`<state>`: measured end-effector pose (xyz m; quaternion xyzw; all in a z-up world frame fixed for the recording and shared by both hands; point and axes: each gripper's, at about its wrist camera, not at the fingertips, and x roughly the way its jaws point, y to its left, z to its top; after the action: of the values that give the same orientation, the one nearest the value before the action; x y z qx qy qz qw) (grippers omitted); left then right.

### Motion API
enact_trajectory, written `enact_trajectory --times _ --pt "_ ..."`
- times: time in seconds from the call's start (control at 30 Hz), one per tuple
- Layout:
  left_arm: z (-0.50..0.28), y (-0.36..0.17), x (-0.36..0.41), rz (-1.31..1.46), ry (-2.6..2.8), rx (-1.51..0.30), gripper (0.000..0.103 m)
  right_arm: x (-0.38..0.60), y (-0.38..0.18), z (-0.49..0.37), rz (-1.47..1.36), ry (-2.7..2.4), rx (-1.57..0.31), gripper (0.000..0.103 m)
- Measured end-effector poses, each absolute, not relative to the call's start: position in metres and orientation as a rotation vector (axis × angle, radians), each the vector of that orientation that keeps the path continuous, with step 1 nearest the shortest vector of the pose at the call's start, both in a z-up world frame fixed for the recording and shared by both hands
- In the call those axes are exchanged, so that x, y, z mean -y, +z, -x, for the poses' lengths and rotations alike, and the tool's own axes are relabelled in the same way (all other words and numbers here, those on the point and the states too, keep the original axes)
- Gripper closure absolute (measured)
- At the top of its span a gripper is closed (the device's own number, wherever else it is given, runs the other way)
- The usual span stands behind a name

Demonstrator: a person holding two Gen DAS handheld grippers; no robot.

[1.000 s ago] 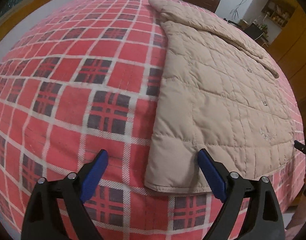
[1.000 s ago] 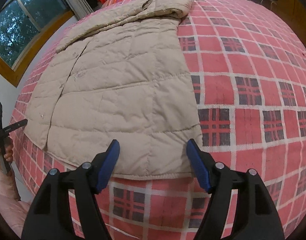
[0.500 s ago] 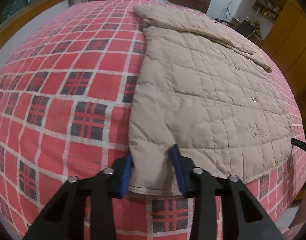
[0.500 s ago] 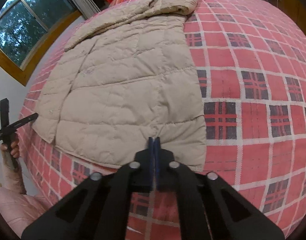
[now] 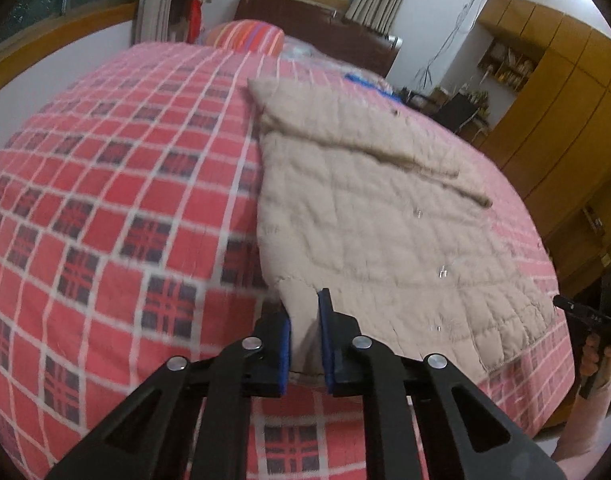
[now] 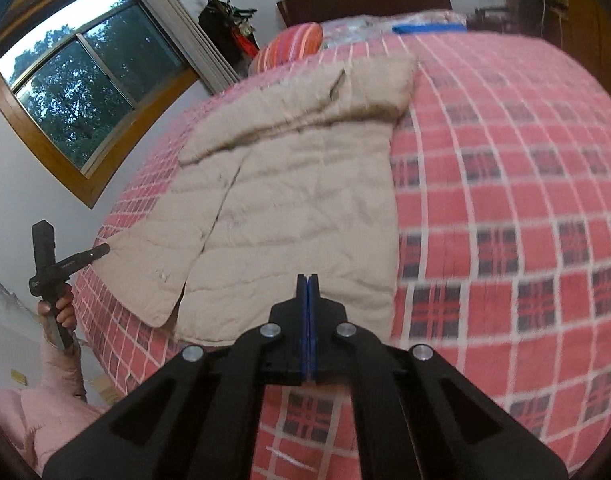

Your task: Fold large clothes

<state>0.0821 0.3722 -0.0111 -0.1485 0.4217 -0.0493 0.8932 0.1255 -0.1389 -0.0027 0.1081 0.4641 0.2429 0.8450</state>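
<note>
Both claws pinch the beige jacket's (image 5: pixel 377 216) hem.

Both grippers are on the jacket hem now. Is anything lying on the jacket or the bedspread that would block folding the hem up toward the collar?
Nothing visible blocks it. The beige jacket lies flat on the plaid bedspread with nothing on top. The left gripper pinches a hem corner; the right gripper is shut at the hem. A striped pillow and a blue item sit beyond the collar.
</note>
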Motion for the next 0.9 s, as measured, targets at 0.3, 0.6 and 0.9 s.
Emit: enact_trajectory --times 0.3,0.6,0.9 --pt "-0.153 0.004 -0.377 0.341 -0.117 -0.868 0.091 0.141 0.016 -0.202 -0.238 0.451 -0.974 0.103" --pt "-0.221 0.005 -0.374 0.368 -0.136 -0.875 0.091 0.14 -0.001 -0.24 -0.282 0.429 -1.08 0.09" --pt "-0.173 -0.012 -0.381 0.37 -0.177 -0.869 0.09 0.156 -0.058 -0.159 -0.313 0.39 -1.276 0.058"
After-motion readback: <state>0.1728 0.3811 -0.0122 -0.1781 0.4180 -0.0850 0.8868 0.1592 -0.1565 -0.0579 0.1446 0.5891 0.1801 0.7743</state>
